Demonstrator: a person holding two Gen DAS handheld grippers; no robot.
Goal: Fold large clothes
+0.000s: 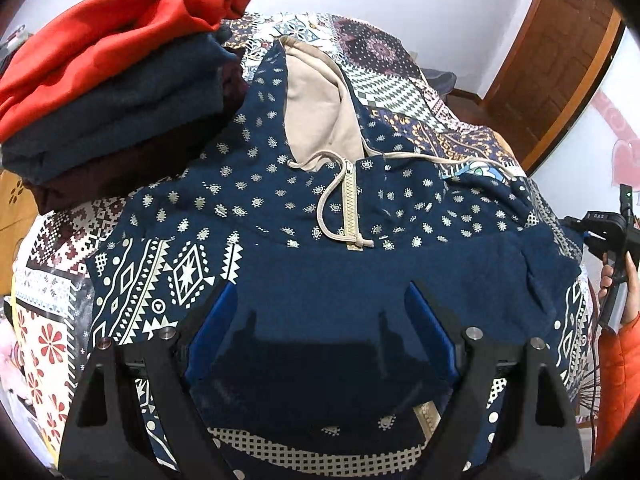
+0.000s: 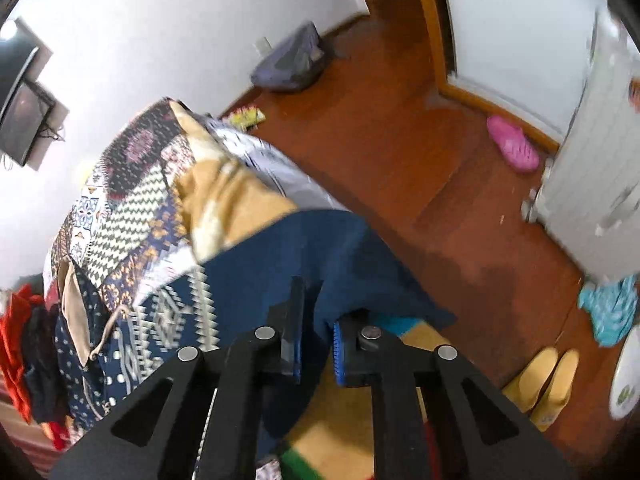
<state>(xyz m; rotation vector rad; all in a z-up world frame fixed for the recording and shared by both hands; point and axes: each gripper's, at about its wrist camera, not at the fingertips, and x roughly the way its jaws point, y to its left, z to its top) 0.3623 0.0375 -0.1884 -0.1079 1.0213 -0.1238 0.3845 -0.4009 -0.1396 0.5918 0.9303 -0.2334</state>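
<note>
**Hoodie position relative to both grippers**

Left gripper [image 1: 320,312]: fingers spread wide, gripping nothing, the navy hoodie [image 1: 280,200] spread between and beyond them at frame centre. Right gripper [image 2: 316,340]: fingers nearly closed, pinching the hoodie's plain blue fabric at lower centre. Folded clothes stack [image 1: 116,80]: upper left.

Black linkage arms with silver pins and blue pads are seen on the left gripper [image 1: 320,312] and right gripper [image 2: 318,340]; an orange sleeve [image 1: 618,364] is worn.

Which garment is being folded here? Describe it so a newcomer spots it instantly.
On the bed's patchwork cover, beside the folded stack topped in red, lies the hoodie. It alone is patterned: navy with cream motifs, a beige-lined hood, a drawstring and a short zipper.
</note>
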